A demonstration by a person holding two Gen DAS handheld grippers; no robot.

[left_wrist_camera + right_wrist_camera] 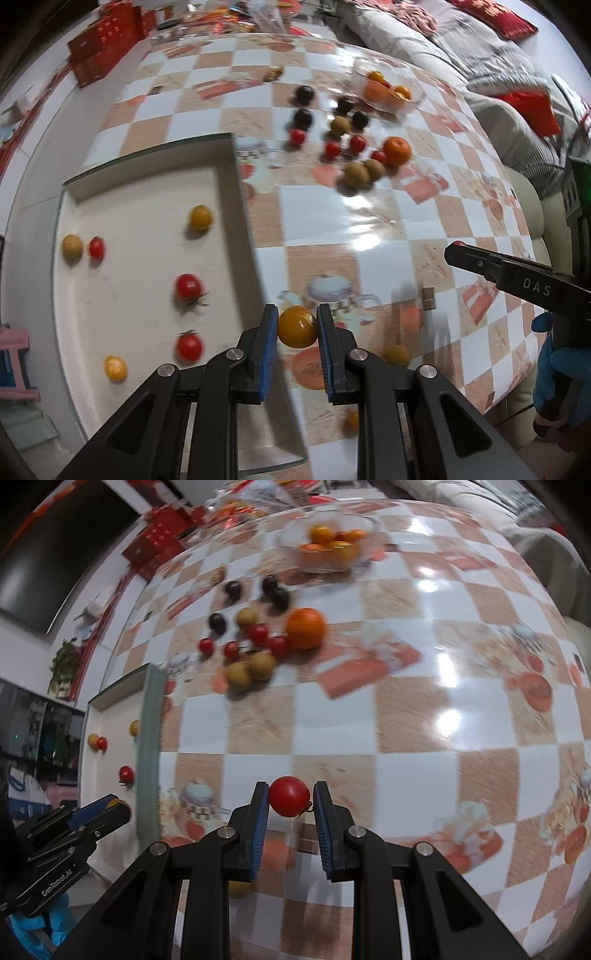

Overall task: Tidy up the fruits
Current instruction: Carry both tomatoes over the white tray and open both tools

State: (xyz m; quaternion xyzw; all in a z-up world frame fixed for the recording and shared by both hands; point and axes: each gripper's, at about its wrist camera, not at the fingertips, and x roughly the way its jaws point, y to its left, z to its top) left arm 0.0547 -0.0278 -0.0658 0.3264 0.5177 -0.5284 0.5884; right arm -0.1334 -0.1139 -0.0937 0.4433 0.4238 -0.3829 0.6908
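Note:
My left gripper (pixel 297 326) is shut on a yellow cherry tomato (pixel 297 326), held above the table just right of the white tray (pixel 147 177). The tray holds several red and yellow tomatoes, such as a red one (pixel 188 286). My right gripper (pixel 290 797) is shut on a red cherry tomato (pixel 289 796) above the checkered table. A loose pile of fruit lies mid-table: an orange (pixel 306 627), dark plums (pixel 233 589), brown kiwis (pixel 238 674) and red tomatoes. The right gripper also shows in the left wrist view (pixel 458 249).
A glass bowl (pixel 328 542) of oranges stands at the far side. Red boxes (pixel 103 48) sit at the far left edge. A sofa (pixel 498 74) runs along the right. A small yellow fruit (pixel 397 354) lies on the table below the left gripper.

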